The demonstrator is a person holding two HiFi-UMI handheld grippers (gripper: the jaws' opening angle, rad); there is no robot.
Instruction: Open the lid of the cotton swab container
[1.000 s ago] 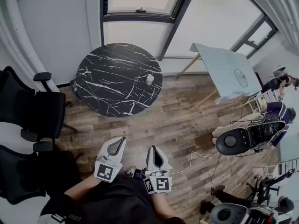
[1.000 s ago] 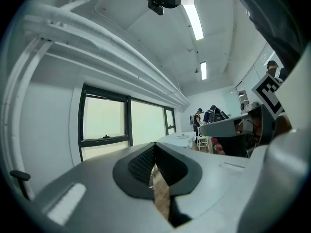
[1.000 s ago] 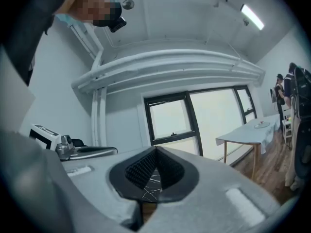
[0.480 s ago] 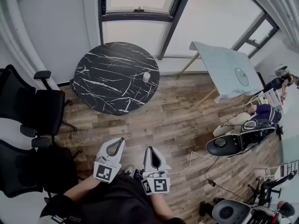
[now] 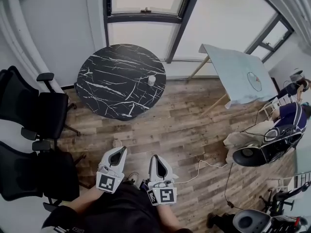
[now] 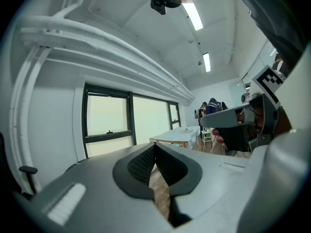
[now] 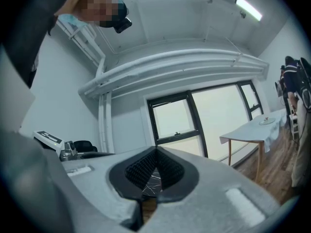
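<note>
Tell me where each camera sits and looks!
Head view: on the person's head, looking steeply down at black round table, left claw, right claw.
Left gripper view: on the left claw, facing the window; shut jaws show.
Right gripper view: on the right claw, likewise; shut jaws show.
Both gripper views share window and white table.

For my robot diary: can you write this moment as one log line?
stage: not started | left hand-held gripper: shut, empty | right hand-held gripper: shut, empty | cotton swab container: on black table, untouched
</note>
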